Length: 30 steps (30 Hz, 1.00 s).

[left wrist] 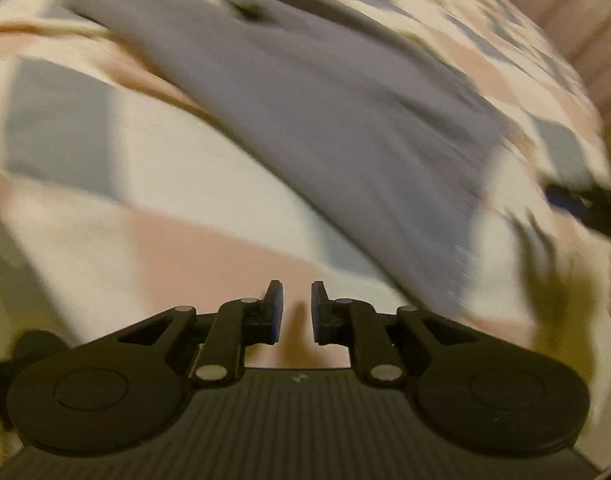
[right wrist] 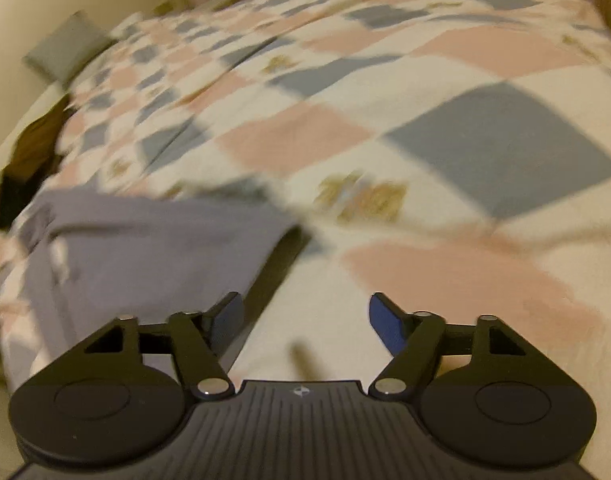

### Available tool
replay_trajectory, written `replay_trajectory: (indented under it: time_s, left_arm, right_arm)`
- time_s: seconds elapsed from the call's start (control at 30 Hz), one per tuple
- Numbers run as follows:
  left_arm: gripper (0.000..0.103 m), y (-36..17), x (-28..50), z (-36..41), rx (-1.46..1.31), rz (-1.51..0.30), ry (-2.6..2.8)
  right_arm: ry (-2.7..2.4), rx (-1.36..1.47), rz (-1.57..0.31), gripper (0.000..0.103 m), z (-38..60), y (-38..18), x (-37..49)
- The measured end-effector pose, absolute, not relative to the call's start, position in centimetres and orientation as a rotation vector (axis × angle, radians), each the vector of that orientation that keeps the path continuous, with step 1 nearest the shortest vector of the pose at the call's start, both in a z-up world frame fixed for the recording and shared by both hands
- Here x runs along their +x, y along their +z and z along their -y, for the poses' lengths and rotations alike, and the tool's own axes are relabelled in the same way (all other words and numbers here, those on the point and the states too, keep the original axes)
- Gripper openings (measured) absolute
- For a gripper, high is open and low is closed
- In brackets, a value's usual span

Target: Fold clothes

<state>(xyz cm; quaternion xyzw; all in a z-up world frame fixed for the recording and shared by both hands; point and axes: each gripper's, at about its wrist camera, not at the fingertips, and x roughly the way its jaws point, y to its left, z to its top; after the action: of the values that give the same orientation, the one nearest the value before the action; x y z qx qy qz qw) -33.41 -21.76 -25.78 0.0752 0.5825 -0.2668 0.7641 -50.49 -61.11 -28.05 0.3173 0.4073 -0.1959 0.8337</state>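
Observation:
A grey garment (left wrist: 305, 120) lies spread flat across the bed, running from the upper left to the lower right of the left wrist view. My left gripper (left wrist: 296, 308) hovers over the quilt just short of the garment's near edge. Its jaws stand a narrow gap apart with nothing between them. In the right wrist view the same grey garment (right wrist: 145, 248) lies at the lower left, one straight edge running toward the left finger. My right gripper (right wrist: 305, 316) is open wide over bare quilt beside that edge and holds nothing. Both views are blurred.
The bed is covered by a quilt (right wrist: 425, 80) checked in pink, grey-blue and white. A dark brown bundle (right wrist: 33, 148) lies at the bed's left edge, with a grey cushion (right wrist: 65, 52) beyond it. A dark blurred shape (left wrist: 585, 208) enters at the right edge.

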Motion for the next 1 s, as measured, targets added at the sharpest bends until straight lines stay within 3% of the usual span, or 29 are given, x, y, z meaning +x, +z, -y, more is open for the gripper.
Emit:
replay_trajectory:
  time_s: [0.07, 0.13, 0.3, 0.53, 0.6, 0.87, 0.93, 0.97, 1.0]
  left_arm:
    - [0.01, -25.4, -29.5, 20.5, 0.247, -1.214, -0.545]
    - [0.01, -24.9, -25.3, 19.4, 0.326, -1.151, -0.529]
    - [0.027, -25.2, -13.2, 18.1, 0.378, -1.038, -0.575]
    - [0.031, -25.6, 1.8, 20.5, 0.563, -0.846, -0.636]
    - [0.039, -26.0, 5.6, 22.0, 0.546, -0.853, -0.643]
    - [0.037, -30.1, 15.0, 26.9, 0.458, -1.009, -0.573]
    - [0.021, -30.7, 16.0, 27.0, 0.448, -1.027, -0.561]
    - [0.002, -30.5, 16.3, 26.6, 0.435, -1.021, -0.573]
    - [0.0, -30.4, 16.5, 26.3, 0.422, -1.016, -0.584]
  right_arm:
    - [-0.363, 0.676, -0.875, 0.034, 59.0, -28.1, -50.3]
    - [-0.321, 0.673, -0.885, 0.027, 56.8, -28.2, -49.2]
    - [-0.373, 0.738, -0.917, 0.028, 50.8, -29.8, -45.0]
    - [-0.711, 0.82, -0.9, 0.031, 43.6, -30.1, -38.5]
    - [-0.765, 0.785, -0.88, 0.04, 42.0, -29.4, -36.3]
    - [-0.74, 0.764, -0.858, 0.041, 38.4, -28.8, -28.2]
    - [-0.726, 0.757, -0.86, 0.042, 37.9, -29.0, -27.5]
    - [-0.72, 0.754, -0.862, 0.043, 37.7, -29.2, -27.2]
    - [-0.719, 0.753, -0.867, 0.043, 37.5, -29.4, -27.1]
